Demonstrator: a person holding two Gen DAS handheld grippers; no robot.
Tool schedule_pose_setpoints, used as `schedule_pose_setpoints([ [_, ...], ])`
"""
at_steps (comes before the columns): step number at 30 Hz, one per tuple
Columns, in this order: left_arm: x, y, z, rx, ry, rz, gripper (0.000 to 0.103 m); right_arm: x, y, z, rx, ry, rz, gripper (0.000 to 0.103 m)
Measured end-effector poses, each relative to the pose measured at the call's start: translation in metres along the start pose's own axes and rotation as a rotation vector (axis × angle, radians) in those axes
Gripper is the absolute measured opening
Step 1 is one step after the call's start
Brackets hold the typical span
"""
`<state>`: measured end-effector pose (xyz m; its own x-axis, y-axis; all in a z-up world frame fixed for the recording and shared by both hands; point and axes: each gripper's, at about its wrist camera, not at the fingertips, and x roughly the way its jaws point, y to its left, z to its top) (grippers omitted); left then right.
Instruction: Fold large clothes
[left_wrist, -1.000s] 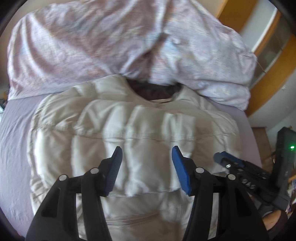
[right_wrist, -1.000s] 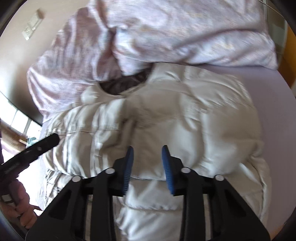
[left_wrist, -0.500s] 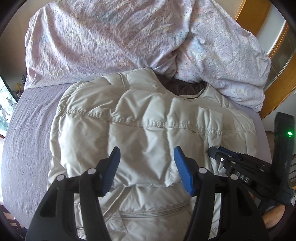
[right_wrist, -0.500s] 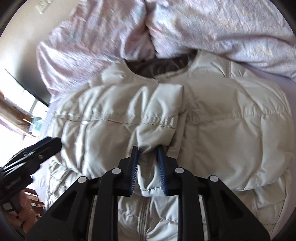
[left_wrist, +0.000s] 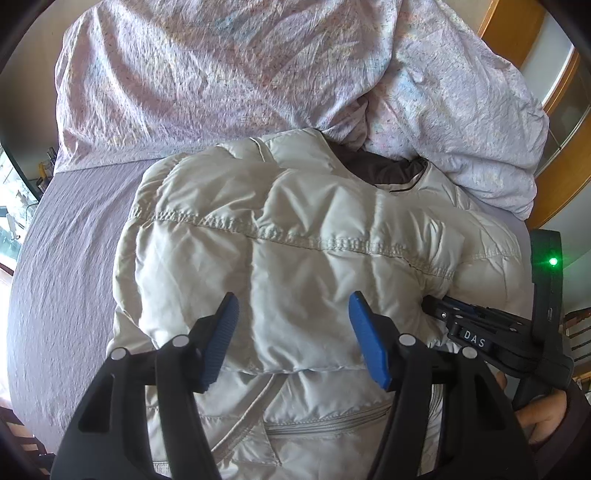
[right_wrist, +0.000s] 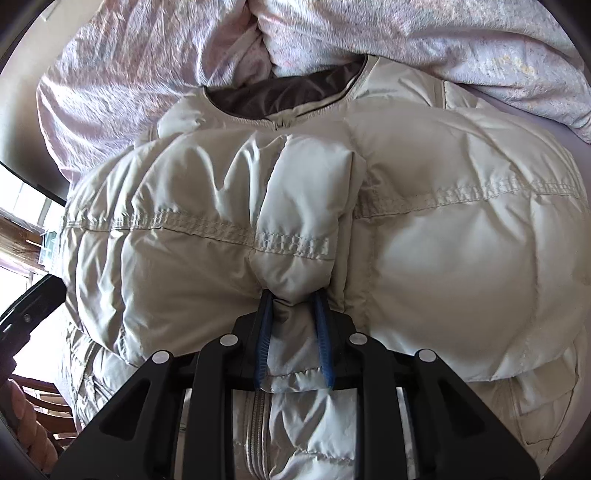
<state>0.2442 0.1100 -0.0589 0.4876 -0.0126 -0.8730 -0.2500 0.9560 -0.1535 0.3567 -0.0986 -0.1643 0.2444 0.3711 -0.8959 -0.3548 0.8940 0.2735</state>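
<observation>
A cream quilted puffer jacket lies on the bed, its upper part folded down over the zipped lower part, its dark-lined collar toward the duvet. My left gripper hovers over the jacket's near folded edge, and its jaws are opening with no fabric pinched between the blue pads. In the right wrist view my right gripper is shut on a bunched fold of the jacket at its middle. The right gripper also shows at the jacket's right side in the left wrist view.
A crumpled pink-patterned duvet is heaped behind the collar. Purple bed sheet shows to the left of the jacket. Wooden furniture stands at the far right. A person's hand holds the right gripper's handle.
Both grippers came lower and closer to the jacket. The right gripper closed on a fold at the jacket's middle. The left jaws spread slightly wider.
</observation>
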Motion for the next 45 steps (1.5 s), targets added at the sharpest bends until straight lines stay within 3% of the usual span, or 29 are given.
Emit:
schedule_pose_setpoints([
  [5,0.001,0.005,-0.003,0.004,0.005,0.009,0.065,0.008,-0.003,0.001,0.011,-0.007,0.007,0.023],
  [11,-0.003,0.016,-0.01,0.003,0.007,0.021,0.067,0.005,-0.029,0.002,0.11,0.002,0.158,0.023],
  [14,-0.008,0.026,-0.017,0.002,0.006,0.027,0.068,-0.006,-0.041,-0.002,0.133,0.004,0.191,0.027],
  [15,-0.01,0.03,-0.02,0.002,0.007,0.032,0.068,-0.012,-0.042,-0.003,0.129,0.001,0.19,0.029],
  [17,-0.013,0.04,-0.025,0.004,0.01,0.047,0.069,-0.024,-0.046,-0.007,0.11,-0.01,0.159,0.044],
  [21,-0.024,0.061,-0.038,-0.004,0.015,0.073,0.07,-0.05,-0.053,-0.018,0.052,-0.024,0.098,0.053],
  [23,-0.031,0.075,-0.047,-0.014,0.014,0.09,0.073,-0.063,-0.064,-0.028,0.033,-0.024,0.068,0.067],
  [24,-0.034,0.08,-0.05,-0.018,0.014,0.095,0.073,-0.069,-0.072,-0.034,0.029,-0.023,0.058,0.069],
  [31,-0.047,0.127,-0.096,-0.059,0.064,0.147,0.074,-0.104,-0.15,-0.078,0.083,0.039,-0.029,0.076],
  [38,-0.051,0.151,-0.136,-0.093,0.119,0.149,0.074,-0.114,-0.222,-0.125,0.19,0.135,-0.058,0.078],
  [45,-0.048,0.156,-0.159,-0.111,0.151,0.134,0.074,-0.104,-0.249,-0.155,0.264,0.199,0.055,0.078],
])
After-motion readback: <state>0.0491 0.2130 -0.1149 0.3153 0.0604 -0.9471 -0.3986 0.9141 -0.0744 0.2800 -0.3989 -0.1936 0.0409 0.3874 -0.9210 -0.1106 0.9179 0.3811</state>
